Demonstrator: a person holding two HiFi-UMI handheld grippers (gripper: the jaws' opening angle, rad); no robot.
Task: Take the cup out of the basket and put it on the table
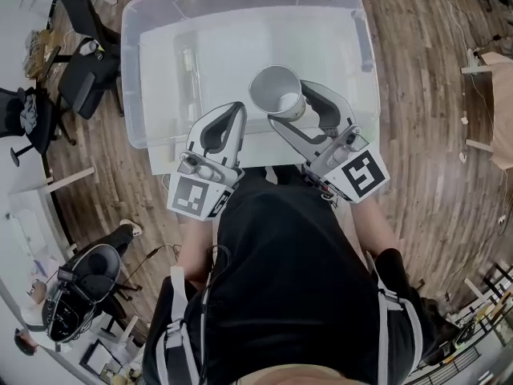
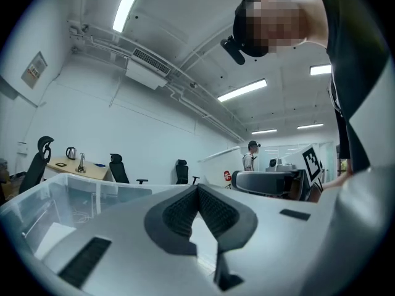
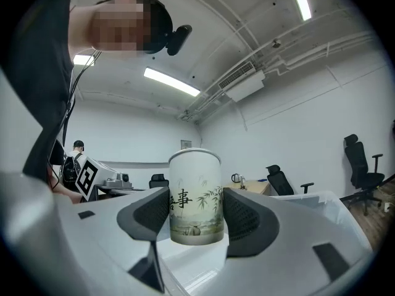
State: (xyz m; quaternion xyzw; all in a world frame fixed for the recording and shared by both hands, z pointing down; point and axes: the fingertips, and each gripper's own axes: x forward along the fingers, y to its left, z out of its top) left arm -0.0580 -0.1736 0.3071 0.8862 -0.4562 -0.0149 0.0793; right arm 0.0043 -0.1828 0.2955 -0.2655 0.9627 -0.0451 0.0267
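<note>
A white cup (image 1: 278, 92) with a bamboo print stands upright between the jaws of my right gripper (image 1: 290, 107), which is shut on its sides. The cup hangs above the front right part of the clear plastic basket (image 1: 132, 70), its open mouth facing up. In the right gripper view the cup (image 3: 194, 196) fills the gap between the two pads of the right gripper (image 3: 194, 207). My left gripper (image 1: 234, 112) hovers over the basket's front rim, left of the cup, shut with nothing in it. The left gripper (image 2: 197, 193) shows its pads meeting at the tips.
The basket rests on a white table (image 1: 172, 157), with wooden floor all round. Black office chairs (image 1: 80, 70) stand to the left. The basket's clear wall (image 2: 55, 196) lies below the left gripper. A person (image 2: 250, 156) stands far off in the room.
</note>
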